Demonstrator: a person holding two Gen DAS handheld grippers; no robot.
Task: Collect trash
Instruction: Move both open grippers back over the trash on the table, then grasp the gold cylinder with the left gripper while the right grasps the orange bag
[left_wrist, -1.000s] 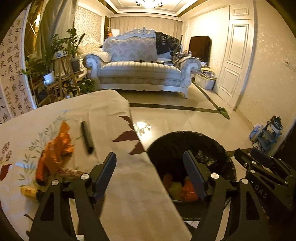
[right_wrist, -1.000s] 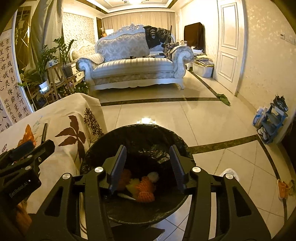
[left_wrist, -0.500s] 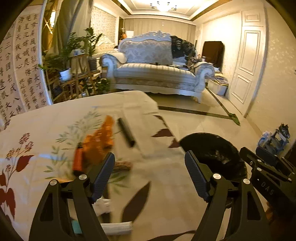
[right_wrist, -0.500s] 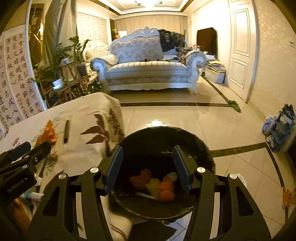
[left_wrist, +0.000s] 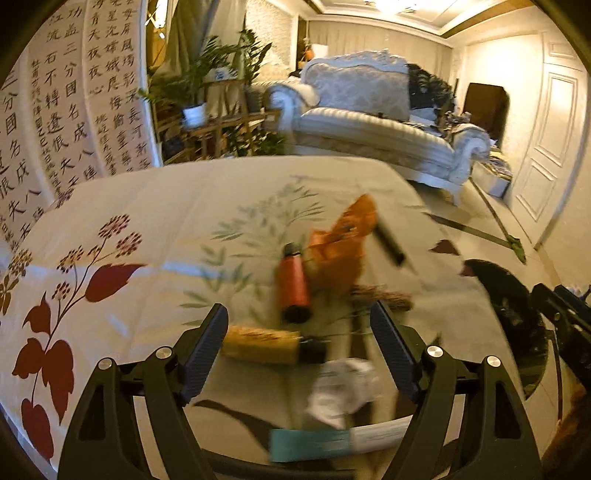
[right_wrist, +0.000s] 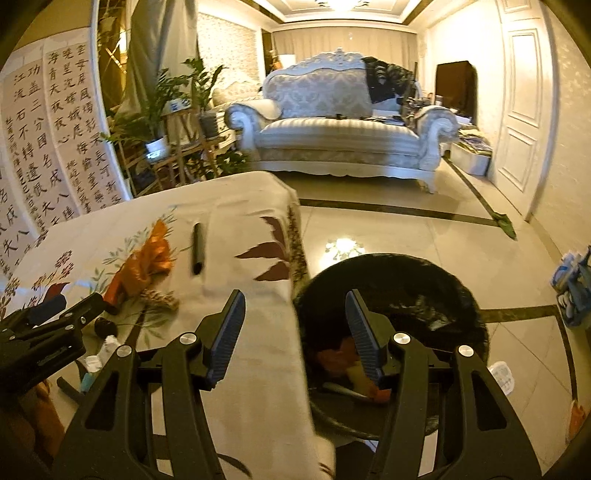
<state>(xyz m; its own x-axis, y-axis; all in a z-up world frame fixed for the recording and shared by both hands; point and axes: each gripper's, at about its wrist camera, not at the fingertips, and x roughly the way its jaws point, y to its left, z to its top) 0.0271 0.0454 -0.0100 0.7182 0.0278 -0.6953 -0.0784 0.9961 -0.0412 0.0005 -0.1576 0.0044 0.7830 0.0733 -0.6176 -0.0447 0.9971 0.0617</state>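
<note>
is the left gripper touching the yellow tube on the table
Cannot tell. In the left wrist view the yellow tube sits just beside the left gripper's finger, blurred.

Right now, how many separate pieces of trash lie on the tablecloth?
7, some perhaps hidden: orange wrapper, black pen, red tube, brown twig bundle, yellow tube, crumpled white paper, teal-and-white tube.
</note>
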